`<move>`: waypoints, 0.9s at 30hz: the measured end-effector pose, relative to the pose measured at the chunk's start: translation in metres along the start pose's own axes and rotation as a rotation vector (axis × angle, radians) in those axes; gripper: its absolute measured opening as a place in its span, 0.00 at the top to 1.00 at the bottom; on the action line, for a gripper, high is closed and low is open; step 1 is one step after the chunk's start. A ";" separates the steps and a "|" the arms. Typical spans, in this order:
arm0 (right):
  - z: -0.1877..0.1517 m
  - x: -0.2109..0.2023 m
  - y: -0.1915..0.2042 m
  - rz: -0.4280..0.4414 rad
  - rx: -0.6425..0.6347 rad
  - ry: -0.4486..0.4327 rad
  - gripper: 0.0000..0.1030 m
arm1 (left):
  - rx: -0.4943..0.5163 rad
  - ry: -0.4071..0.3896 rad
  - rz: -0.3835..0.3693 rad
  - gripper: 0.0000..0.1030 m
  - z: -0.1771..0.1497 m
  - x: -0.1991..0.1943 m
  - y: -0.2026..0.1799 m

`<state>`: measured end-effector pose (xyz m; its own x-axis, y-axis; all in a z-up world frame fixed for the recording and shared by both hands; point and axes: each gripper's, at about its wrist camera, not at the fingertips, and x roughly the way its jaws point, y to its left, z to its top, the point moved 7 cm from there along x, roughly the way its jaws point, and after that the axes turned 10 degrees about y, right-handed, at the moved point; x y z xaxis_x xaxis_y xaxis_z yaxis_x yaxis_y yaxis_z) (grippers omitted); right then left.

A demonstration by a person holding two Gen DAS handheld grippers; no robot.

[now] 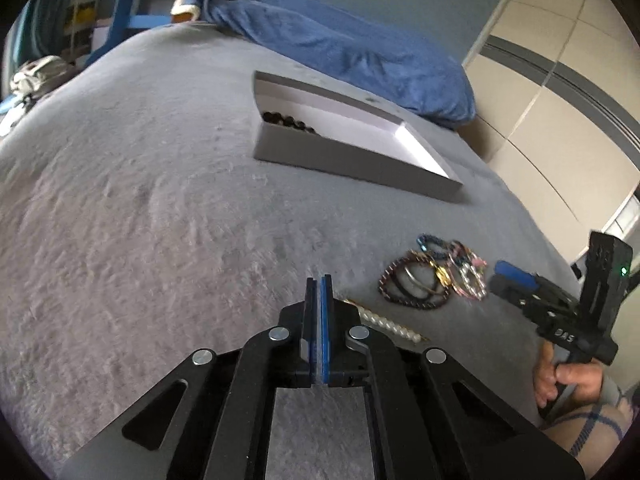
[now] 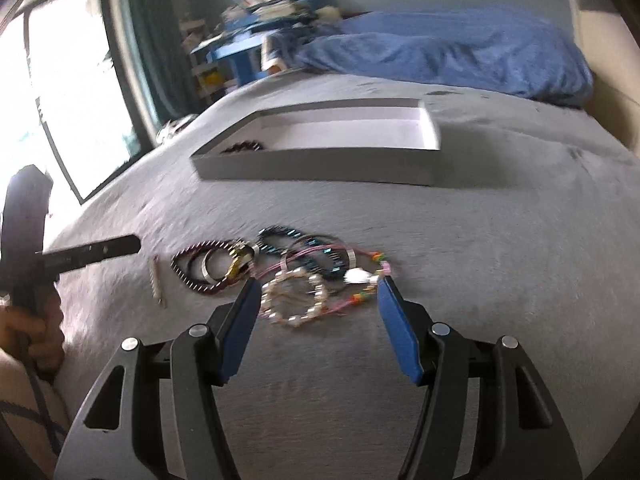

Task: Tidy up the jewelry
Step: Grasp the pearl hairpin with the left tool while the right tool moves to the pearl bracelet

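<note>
Bracelets (image 2: pixel 288 276) are lying heaped just ahead of the spread right tool (image 2: pixel 318 294); left tool (image 1: pixel 319 280), pressed together empty, is sitting farther off.

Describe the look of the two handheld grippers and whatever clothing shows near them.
Both are black linkage frames with round silver rivets and flat blue pads on the fingers. The left gripper shows its pads as thin blue strips. The right gripper has broad blue pads; seen from the left wrist view, it has a black pistol-style handle, a small green light and white lettering. Plaid fabric with dark lines shows beside the handle.
</note>
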<state>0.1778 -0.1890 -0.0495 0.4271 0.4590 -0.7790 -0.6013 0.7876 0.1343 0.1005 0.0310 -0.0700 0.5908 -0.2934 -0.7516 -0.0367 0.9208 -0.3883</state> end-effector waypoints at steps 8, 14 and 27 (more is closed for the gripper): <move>-0.004 0.019 0.012 -0.045 -0.063 0.090 0.42 | 0.146 0.029 0.024 0.55 -0.007 0.005 -0.029; -0.006 0.021 0.009 -0.025 -0.054 0.101 0.54 | 0.211 0.088 0.025 0.49 -0.012 0.016 -0.042; -0.005 0.009 0.007 -0.009 -0.042 0.047 0.61 | 0.256 0.155 0.073 0.46 -0.014 0.032 -0.052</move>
<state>0.1742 -0.1811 -0.0588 0.4010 0.4313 -0.8082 -0.6261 0.7730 0.1018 0.1099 -0.0301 -0.0813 0.4631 -0.2414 -0.8528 0.1414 0.9700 -0.1978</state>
